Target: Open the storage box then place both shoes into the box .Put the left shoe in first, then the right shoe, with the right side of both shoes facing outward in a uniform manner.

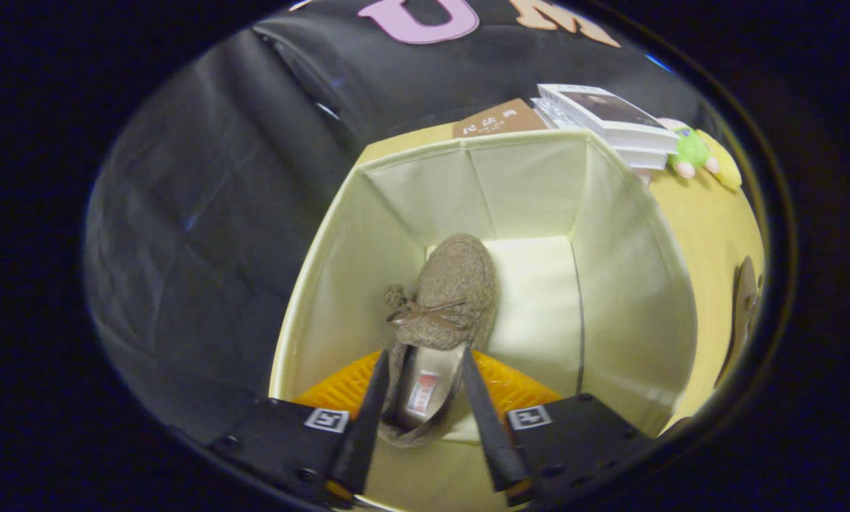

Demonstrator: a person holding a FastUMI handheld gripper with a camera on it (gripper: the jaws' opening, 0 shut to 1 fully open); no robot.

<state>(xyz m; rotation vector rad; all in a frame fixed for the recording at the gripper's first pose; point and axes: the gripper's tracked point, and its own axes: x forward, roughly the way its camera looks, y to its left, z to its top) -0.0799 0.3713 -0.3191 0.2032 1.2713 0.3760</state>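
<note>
The gripper (425,370) hung over the open top of the box, its two fingers (368,412) standing to either side of the heel end of a brown, woolly-textured slipper-style shoe (447,299). The fingers flanked the shoe's opening closely, but whether both actually pressed on the shoe could not be told from this angle. The shoe pointed away from the gripper, toe toward the far wall, with a small bow of thin cord across its upper and a pale insole bearing a small red-and-white label at the heel. It sat low inside the box, toward the left wall, leaving bare floor to its right.

The pale cream fabric storage box (631,284) stood open, its creased inner walls and light floor plainly visible. Its left edge lay close against the black cloth of the booth wall (204,213).

The box rested on a yellow table surface (709,235). To the right of the box, near the table's edge, lay a second brown shoe (745,306), seen edge-on and partly cut off. Beyond the far right corner of the box sat a stack of white-covered books (617,124), with a brown card-covered book (499,119) beside it just behind the box's back wall. A small green and yellow plush toy (695,153) with pink feet lay beside the books.
</note>
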